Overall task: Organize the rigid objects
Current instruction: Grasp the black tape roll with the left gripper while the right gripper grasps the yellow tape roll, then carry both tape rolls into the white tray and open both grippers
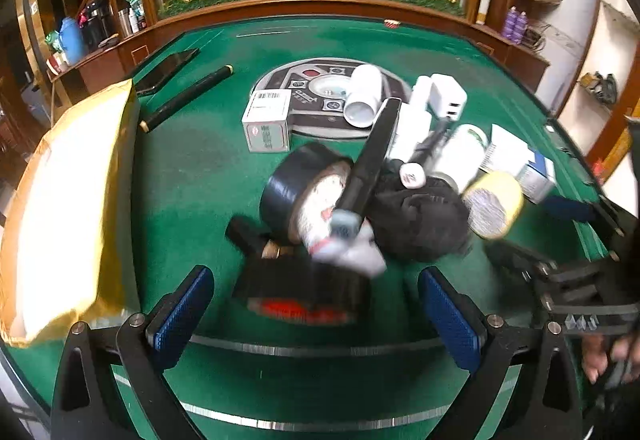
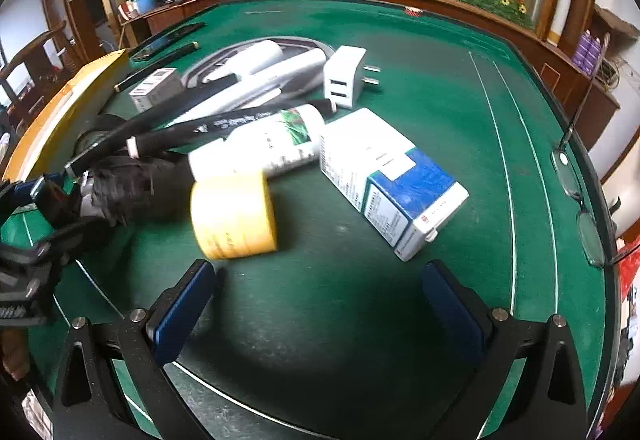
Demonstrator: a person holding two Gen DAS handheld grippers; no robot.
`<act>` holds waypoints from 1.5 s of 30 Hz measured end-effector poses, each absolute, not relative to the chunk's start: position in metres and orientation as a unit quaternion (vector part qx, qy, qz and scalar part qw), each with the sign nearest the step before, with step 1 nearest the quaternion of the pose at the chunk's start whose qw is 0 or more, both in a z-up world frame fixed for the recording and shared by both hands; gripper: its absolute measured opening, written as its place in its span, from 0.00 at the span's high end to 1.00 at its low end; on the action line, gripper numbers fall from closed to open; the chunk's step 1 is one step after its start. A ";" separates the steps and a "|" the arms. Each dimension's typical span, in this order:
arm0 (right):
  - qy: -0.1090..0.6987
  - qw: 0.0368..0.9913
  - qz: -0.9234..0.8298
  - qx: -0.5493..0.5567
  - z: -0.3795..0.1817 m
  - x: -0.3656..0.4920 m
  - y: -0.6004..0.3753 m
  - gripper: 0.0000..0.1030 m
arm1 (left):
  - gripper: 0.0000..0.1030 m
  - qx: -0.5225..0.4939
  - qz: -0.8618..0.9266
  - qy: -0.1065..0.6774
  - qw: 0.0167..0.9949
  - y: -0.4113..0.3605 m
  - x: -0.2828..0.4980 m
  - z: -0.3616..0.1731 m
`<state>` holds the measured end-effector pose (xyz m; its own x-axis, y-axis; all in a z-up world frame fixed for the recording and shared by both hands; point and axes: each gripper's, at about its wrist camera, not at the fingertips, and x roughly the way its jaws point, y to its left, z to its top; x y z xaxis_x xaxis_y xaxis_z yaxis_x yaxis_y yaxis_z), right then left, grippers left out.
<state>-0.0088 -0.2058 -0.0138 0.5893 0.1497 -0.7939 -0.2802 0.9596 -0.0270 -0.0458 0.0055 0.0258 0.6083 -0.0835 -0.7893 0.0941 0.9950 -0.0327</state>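
My left gripper (image 1: 316,316) is open. A blurred black box with a red label (image 1: 300,292) lies just ahead, between its blue pads (image 1: 180,316), not clamped. Behind it lies a pile: a black tape roll (image 1: 288,191), a long black bar (image 1: 372,155), a black bundle (image 1: 420,220), a yellow tape roll (image 1: 494,205) and a white bottle (image 1: 460,151). My right gripper (image 2: 320,310) is open over bare green felt. The yellow tape roll (image 2: 234,213) lies just beyond its left finger. A blue-and-white box (image 2: 392,179) lies ahead to the right, beside the white bottle (image 2: 260,143).
A yellow padded envelope (image 1: 68,207) fills the table's left side. A white barcoded box (image 1: 266,119), a white charger (image 2: 344,79), a black tube (image 1: 186,97) and a dark phone (image 1: 168,69) lie farther back. Eyeglasses (image 2: 580,191) rest at the right edge of the green table (image 2: 440,87).
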 end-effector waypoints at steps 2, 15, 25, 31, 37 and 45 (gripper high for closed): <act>0.428 0.891 0.126 -0.080 -0.011 -0.011 -0.204 0.00 | 0.01 -0.002 -0.052 0.440 0.896 0.015 -0.055 0.026; 0.406 0.888 0.212 -0.040 0.001 -0.021 -0.199 0.44 | 0.01 -0.063 -0.064 0.424 0.901 0.061 -0.086 0.027; 0.398 0.893 0.196 -0.079 -0.006 -0.019 -0.190 0.58 | 0.01 -0.033 -0.063 0.413 0.908 0.038 -0.075 0.036; 0.393 0.894 0.203 -0.076 -0.005 -0.021 -0.191 0.70 | 0.04 -0.018 -0.056 0.409 0.911 0.026 -0.065 0.035; 0.390 0.894 0.212 -0.058 -0.001 -0.022 -0.196 0.70 | 0.16 -0.024 -0.050 0.413 0.909 0.026 -0.052 0.031; 0.389 0.893 0.223 -0.049 0.000 -0.023 -0.196 0.70 | 0.35 -0.033 -0.067 0.415 0.907 0.022 -0.051 0.029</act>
